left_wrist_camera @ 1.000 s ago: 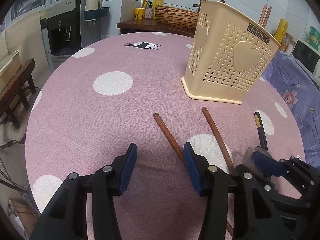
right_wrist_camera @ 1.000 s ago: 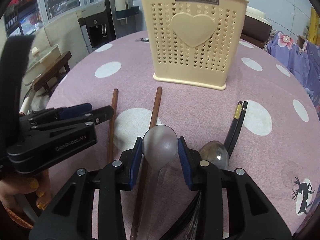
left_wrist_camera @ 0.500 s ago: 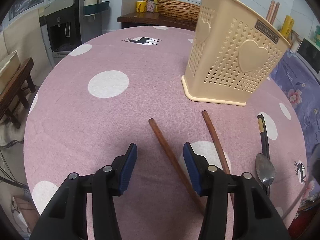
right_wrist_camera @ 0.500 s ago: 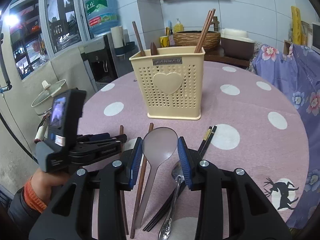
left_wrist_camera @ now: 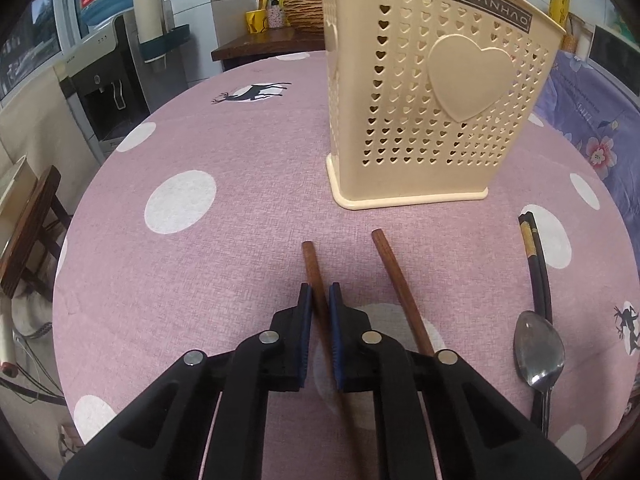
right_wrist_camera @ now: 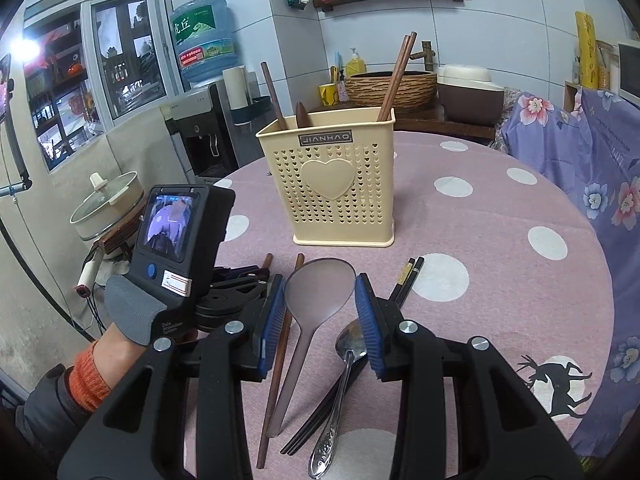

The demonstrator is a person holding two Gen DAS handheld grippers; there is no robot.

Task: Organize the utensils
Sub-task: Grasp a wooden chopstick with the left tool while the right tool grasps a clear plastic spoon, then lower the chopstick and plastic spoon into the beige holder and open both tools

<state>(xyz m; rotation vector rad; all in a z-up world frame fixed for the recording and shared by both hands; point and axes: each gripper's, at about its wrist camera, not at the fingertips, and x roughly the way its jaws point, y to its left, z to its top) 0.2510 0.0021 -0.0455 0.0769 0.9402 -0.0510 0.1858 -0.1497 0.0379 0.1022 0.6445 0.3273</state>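
Observation:
A cream perforated utensil holder [left_wrist_camera: 432, 92] stands on the pink dotted table and holds several wooden chopsticks and a wooden utensil [right_wrist_camera: 396, 76]. My left gripper [left_wrist_camera: 320, 300] is shut on a brown wooden chopstick [left_wrist_camera: 310, 264] lying on the cloth. A second brown chopstick [left_wrist_camera: 396, 284] lies just to its right. My right gripper [right_wrist_camera: 320, 300] is raised above the table and shut on a translucent plastic spoon [right_wrist_camera: 316, 296]. A metal spoon [left_wrist_camera: 538, 352] and a pair of black chopsticks [left_wrist_camera: 534, 256] lie at the right; they also show in the right wrist view [right_wrist_camera: 348, 352].
The round table [left_wrist_camera: 192, 248] drops off at the left, above a wooden stool [left_wrist_camera: 28, 224]. A water dispenser [right_wrist_camera: 200, 128] and a pot [right_wrist_camera: 108, 200] stand to the left. A purple flowered cloth [right_wrist_camera: 592, 168] covers furniture at the right. A counter with a wicker basket [right_wrist_camera: 392, 84] is behind.
My left gripper moved forward and closed on the left brown chopstick. My right gripper lifted up and back with the plastic spoon, away from the table.

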